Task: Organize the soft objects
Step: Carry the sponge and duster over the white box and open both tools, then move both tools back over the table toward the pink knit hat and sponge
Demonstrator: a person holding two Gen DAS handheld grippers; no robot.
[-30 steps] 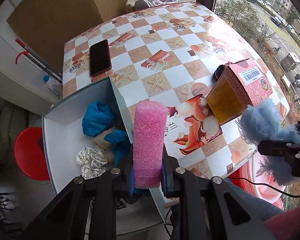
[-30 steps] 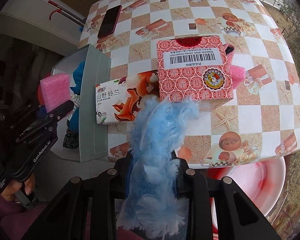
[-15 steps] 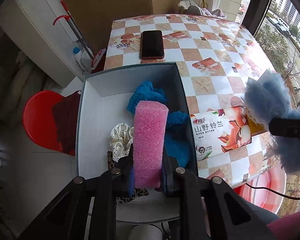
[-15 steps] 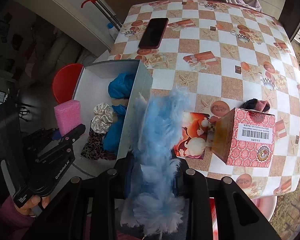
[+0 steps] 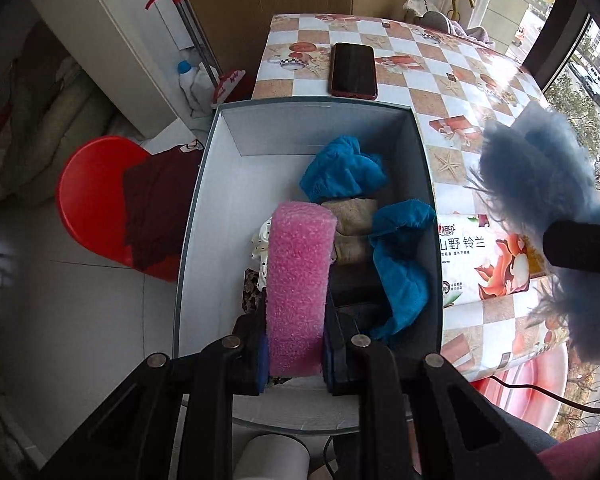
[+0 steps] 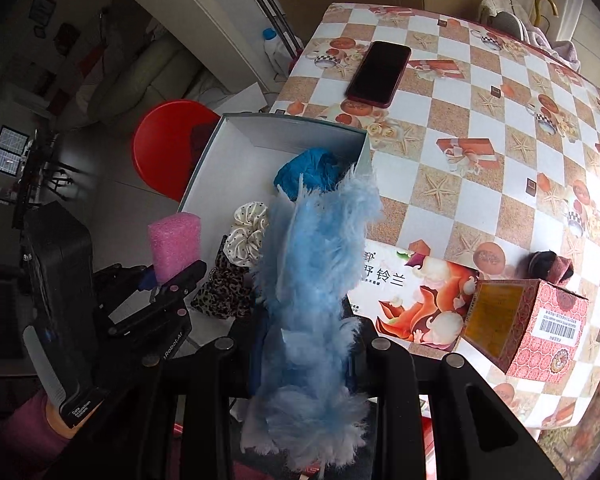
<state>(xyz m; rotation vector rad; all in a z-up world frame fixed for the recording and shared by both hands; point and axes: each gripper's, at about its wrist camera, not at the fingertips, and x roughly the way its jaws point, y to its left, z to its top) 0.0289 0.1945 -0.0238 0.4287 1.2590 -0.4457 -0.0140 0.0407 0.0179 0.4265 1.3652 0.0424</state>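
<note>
My left gripper (image 5: 296,356) is shut on a pink foam block (image 5: 300,280) and holds it upright over the near part of an open grey box (image 5: 204,216). The box holds blue cloths (image 5: 342,170), a beige cloth (image 5: 352,224), a white dotted scrunchie (image 6: 248,236) and a leopard-print cloth (image 6: 224,292). My right gripper (image 6: 304,356) is shut on a fluffy light-blue feather piece (image 6: 320,264), held above the box's right wall. The feather piece also shows at the right of the left wrist view (image 5: 540,184).
The checkered table (image 6: 480,120) carries a dark phone (image 6: 380,72), a tissue pack (image 6: 416,300), a red patterned carton (image 6: 536,328) and a dark hair tie (image 6: 548,264). A red stool (image 5: 96,204) with a maroon cloth stands left of the box.
Both grippers have swung left from the table toward the box. The pink foam block now hangs over the box interior, and the feather piece is nearer the box's right wall.
</note>
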